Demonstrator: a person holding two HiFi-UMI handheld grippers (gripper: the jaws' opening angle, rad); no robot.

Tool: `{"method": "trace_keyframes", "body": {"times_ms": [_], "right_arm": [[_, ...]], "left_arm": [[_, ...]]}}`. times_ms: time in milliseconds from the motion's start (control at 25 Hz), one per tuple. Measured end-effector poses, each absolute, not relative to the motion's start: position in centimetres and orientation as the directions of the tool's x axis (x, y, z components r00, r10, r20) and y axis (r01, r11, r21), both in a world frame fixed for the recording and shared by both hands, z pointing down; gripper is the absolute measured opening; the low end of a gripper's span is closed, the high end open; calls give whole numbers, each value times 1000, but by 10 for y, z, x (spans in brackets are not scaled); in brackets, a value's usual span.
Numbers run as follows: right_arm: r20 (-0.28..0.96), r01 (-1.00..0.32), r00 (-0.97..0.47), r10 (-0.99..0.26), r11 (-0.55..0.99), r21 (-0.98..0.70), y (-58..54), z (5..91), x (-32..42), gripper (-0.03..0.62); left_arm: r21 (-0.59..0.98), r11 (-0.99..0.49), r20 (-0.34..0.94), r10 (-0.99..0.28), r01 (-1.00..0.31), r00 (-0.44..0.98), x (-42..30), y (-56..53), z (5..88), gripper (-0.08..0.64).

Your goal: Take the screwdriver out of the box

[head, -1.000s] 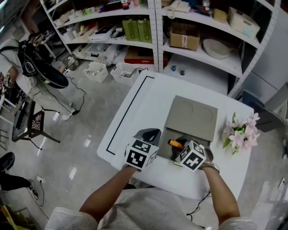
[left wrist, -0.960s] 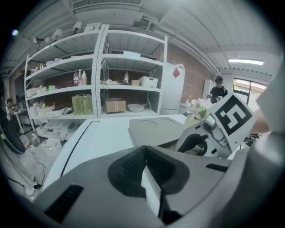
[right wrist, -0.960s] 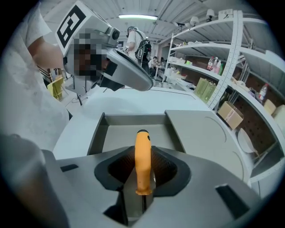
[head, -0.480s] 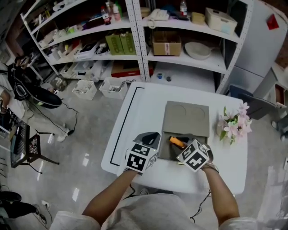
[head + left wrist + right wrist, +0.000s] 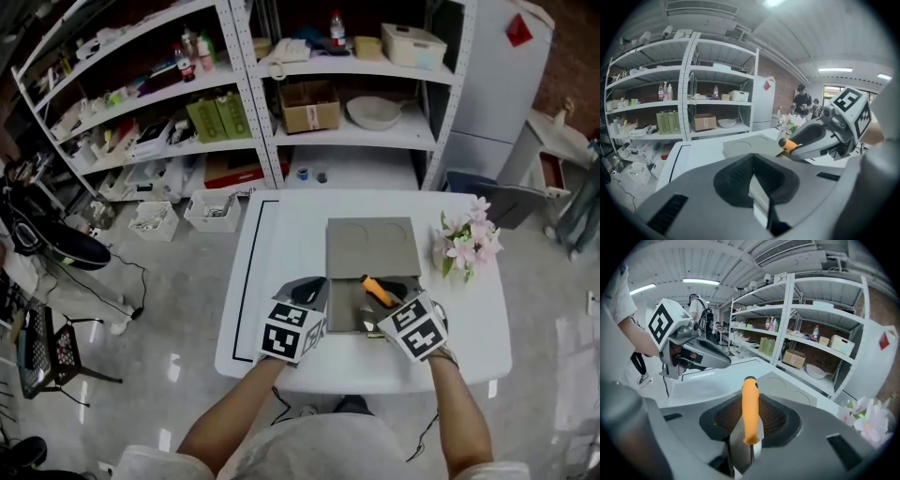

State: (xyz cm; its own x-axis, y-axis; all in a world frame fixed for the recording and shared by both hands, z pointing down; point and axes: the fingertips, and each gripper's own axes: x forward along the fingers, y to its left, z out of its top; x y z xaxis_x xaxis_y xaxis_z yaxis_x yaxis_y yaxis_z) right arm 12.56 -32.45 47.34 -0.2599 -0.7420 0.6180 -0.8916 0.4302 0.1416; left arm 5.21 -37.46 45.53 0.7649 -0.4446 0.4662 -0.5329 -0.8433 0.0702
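Note:
The orange-handled screwdriver (image 5: 379, 291) (image 5: 750, 411) is clamped by its shaft in my right gripper (image 5: 382, 306) (image 5: 750, 446), handle sticking out past the jaws. It hangs just above the open grey box (image 5: 349, 309), whose lid (image 5: 372, 246) (image 5: 750, 143) lies flat behind it. My left gripper (image 5: 313, 291) (image 5: 758, 190) hovers at the box's left edge, jaws together with nothing in them. The left gripper view also shows the right gripper (image 5: 813, 138) with the orange handle's tip (image 5: 790, 145).
The box stands on a white table (image 5: 281, 234) with a black tape line (image 5: 246, 272) along its left side. Pink flowers (image 5: 466, 246) lie right of the lid. Stocked metal shelves (image 5: 309, 112) stand behind the table. People (image 5: 802, 101) are far off.
Both grippers have risen. The right one has rolled and lifted the screwdriver from inside the box to above it. The head view has shifted, showing more of the shelves.

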Motion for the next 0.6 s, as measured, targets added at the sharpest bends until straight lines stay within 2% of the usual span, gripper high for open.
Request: {"method": "trace_keyframes", "body": {"times_ms": [600], "right_arm": [[451,-996,-20,-892,56,67,-258,423,153,117]], "left_arm": [[68,-905,415,-357,-420,837,52,-341,435,5]]}}
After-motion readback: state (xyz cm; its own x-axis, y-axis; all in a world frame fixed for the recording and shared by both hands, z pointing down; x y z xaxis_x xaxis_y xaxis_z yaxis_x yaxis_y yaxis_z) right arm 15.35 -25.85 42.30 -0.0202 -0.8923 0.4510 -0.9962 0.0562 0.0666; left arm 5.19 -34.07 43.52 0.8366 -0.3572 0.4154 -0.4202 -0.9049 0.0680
